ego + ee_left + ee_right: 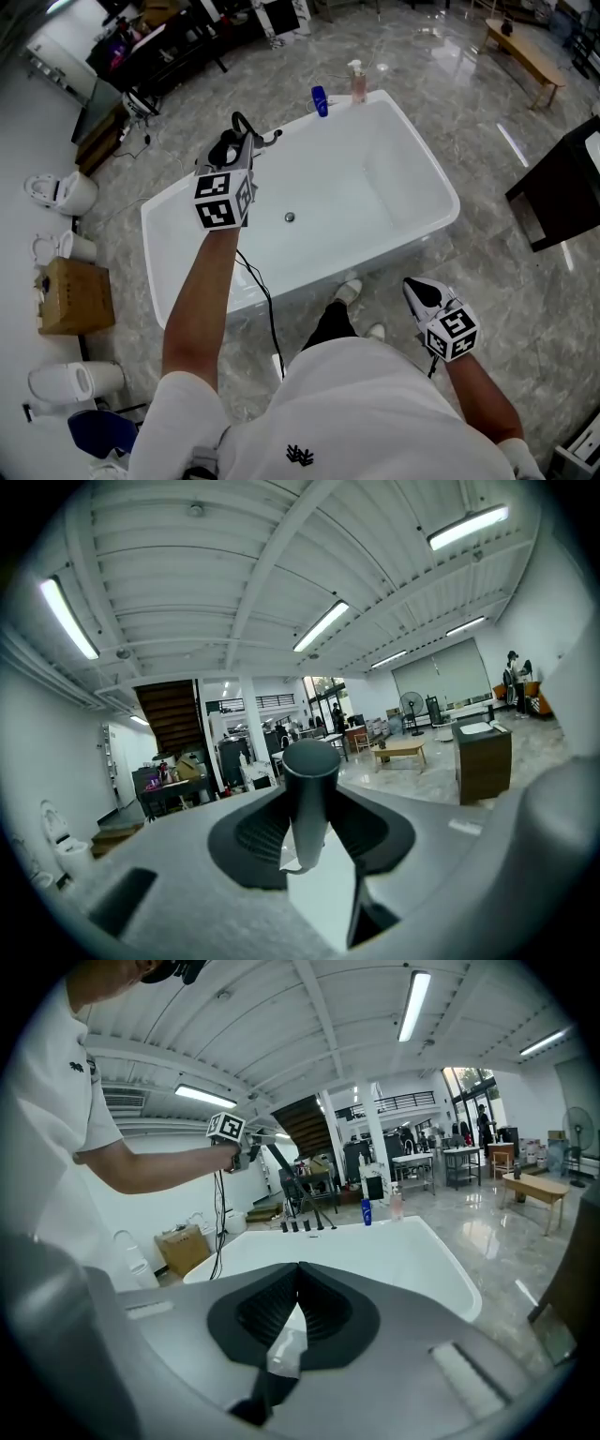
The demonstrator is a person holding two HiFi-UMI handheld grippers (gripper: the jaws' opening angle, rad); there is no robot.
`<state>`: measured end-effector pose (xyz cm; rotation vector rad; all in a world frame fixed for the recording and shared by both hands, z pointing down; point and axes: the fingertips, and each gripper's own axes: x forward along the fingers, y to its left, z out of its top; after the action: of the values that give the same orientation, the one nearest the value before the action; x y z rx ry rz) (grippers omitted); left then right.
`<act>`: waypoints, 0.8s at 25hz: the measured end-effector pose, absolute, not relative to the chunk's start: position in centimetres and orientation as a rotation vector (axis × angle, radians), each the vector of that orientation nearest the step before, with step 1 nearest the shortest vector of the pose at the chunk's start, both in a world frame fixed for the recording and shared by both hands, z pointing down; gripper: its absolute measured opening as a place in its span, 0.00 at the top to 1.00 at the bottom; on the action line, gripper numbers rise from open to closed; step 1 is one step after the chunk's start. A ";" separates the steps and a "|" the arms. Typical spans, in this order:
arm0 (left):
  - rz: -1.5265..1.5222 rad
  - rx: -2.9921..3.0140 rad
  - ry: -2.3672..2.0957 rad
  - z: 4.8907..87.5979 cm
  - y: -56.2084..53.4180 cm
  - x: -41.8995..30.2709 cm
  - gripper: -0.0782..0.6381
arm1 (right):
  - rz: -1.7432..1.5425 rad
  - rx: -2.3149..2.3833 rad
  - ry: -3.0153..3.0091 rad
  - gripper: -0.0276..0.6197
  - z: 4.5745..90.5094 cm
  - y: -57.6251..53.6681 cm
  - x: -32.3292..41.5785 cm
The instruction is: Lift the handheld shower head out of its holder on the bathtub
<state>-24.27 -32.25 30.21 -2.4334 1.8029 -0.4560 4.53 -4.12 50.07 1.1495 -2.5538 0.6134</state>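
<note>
Black handheld shower head is clamped by its handle between the left gripper's jaws, held up in the air over the left end of the white bathtub. Right gripper has its jaws pressed together on nothing, low beside the tub's near wall.
</note>
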 end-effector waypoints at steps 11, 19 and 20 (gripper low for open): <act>-0.434 -2.393 1.747 26.8 -24.3 -22.3 0.70 | 0.567 1.113 -2.584 0.94 49.6 -2.1 5.1; -0.360 -2.408 1.706 23.4 -19.4 -20.6 0.70 | 0.550 1.085 -2.591 0.94 49.2 -1.3 5.4; -0.351 -2.415 1.698 23.1 -18.8 -20.4 0.70 | 0.556 1.082 -2.596 0.94 49.1 -1.2 5.4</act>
<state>-20.42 -18.82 23.13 -2.4149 1.6985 -0.3512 5.37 -1.19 49.06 1.0825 -2.5955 0.5560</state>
